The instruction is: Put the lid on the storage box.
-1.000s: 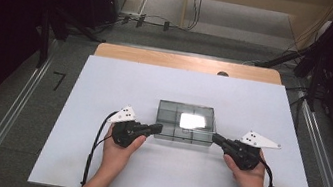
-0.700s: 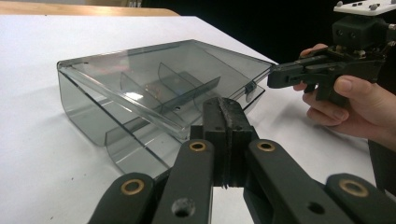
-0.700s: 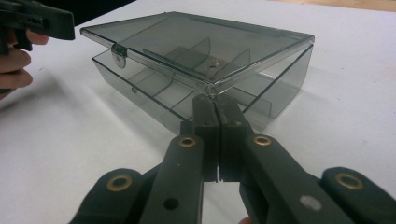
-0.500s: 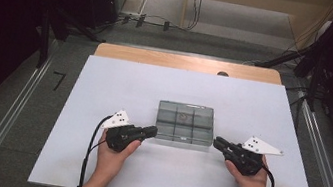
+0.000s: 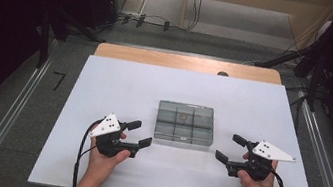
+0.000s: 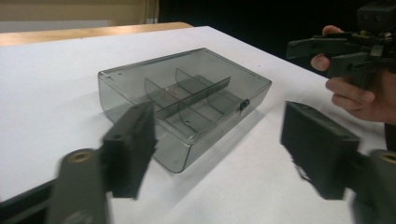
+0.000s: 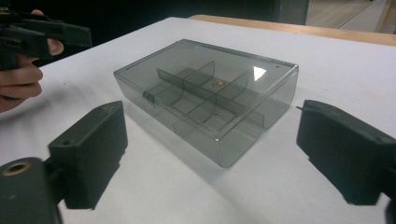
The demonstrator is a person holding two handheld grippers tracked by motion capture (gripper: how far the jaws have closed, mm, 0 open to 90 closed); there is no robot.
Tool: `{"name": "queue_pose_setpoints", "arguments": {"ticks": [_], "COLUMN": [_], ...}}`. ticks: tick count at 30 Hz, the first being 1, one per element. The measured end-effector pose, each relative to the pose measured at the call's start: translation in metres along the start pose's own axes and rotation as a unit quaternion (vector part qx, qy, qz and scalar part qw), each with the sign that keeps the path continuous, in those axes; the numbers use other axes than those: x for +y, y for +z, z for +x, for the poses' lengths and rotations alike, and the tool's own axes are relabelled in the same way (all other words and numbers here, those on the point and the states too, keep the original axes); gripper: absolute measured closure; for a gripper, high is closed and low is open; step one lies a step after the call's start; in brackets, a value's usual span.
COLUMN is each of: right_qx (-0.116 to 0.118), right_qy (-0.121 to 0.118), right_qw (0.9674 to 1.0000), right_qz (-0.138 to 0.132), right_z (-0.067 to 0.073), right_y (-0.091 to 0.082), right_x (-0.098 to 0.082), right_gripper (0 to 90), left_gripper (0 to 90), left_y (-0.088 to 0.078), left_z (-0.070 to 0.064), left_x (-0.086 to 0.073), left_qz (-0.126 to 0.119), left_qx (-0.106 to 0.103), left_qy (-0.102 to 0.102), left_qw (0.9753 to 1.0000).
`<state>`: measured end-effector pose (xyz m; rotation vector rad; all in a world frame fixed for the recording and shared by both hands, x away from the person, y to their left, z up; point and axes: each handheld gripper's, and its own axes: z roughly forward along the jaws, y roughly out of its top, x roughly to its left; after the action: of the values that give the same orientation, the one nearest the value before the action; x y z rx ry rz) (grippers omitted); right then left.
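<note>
A smoky grey see-through box [image 5: 184, 122] with inner dividers and its lid down sits mid-table. One compartment holds a small brownish speck [image 7: 215, 84]. My left gripper [image 5: 140, 134] is off the box's near left corner, and its jaws have just been opening; they stand open with nothing between them. My right gripper [image 5: 230, 148] is off the near right corner, its jaws likewise just opened and empty. In the left gripper view the box [image 6: 187, 100] lies beyond my jaws [image 6: 219, 154], with the other gripper [image 6: 345, 49] far right. In the right gripper view the box [image 7: 210, 93] lies ahead of the jaws [image 7: 217, 149].
The white tabletop [image 5: 120, 86] ends in a wooden strip [image 5: 160, 58] at the far edge. Metal rails [image 5: 16, 100] run along both sides on the floor. Cables [image 5: 146, 19] and dark equipment stand beyond the table.
Both grippers have drawn back from the box's sides toward the near edge, and both sets of jaws went from shut to open. The box has stayed where it was.
</note>
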<state>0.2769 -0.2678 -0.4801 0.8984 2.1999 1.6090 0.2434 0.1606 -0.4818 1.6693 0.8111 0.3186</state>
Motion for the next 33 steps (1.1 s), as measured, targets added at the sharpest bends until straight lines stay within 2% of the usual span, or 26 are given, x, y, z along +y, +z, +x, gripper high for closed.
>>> {"name": "queue_pose_setpoints", "arguments": {"ticks": [2,7,9,13,18,24,33], "right_qx": [-0.001,-0.011,-0.015,-0.019,-0.030,-0.043,-0.061], "right_qy": [0.002,0.001,0.005,0.011,0.010,0.011,0.014], "right_qw": [1.0000,0.9999,0.9999,0.9997,0.9994,0.9990,0.9980], "right_qz": [-0.001,-0.006,-0.007,-0.010,-0.010,-0.007,-0.012], "right_z": [-0.002,-0.005,-0.007,-0.011,-0.016,-0.022,-0.030], "right_y": [-0.004,-0.014,-0.017,-0.025,-0.032,-0.039,-0.053], "right_x": [-0.001,-0.002,-0.003,-0.005,-0.008,-0.014,-0.017], "right_gripper": [0.7,0.0,0.0,0.0,0.0,0.0,0.0], "left_gripper": [15.2,3.7,3.3,3.2,1.1,0.0,0.0], "left_y": [-0.003,-0.011,-0.015,-0.023,-0.032,-0.041,-0.060], "left_z": [0.001,0.004,0.005,0.006,0.008,0.011,0.022], "left_x": [-0.002,-0.006,-0.006,-0.007,-0.009,-0.012,-0.016], "left_qz": [-0.002,-0.003,-0.008,-0.010,-0.012,-0.014,-0.025], "left_qx": [0.002,0.002,0.002,0.012,0.013,0.017,0.038], "left_qy": [-0.003,-0.008,-0.012,-0.008,-0.011,-0.004,-0.014], "left_qw": [1.0000,1.0000,0.9999,0.9999,0.9998,0.9997,0.9988]}}
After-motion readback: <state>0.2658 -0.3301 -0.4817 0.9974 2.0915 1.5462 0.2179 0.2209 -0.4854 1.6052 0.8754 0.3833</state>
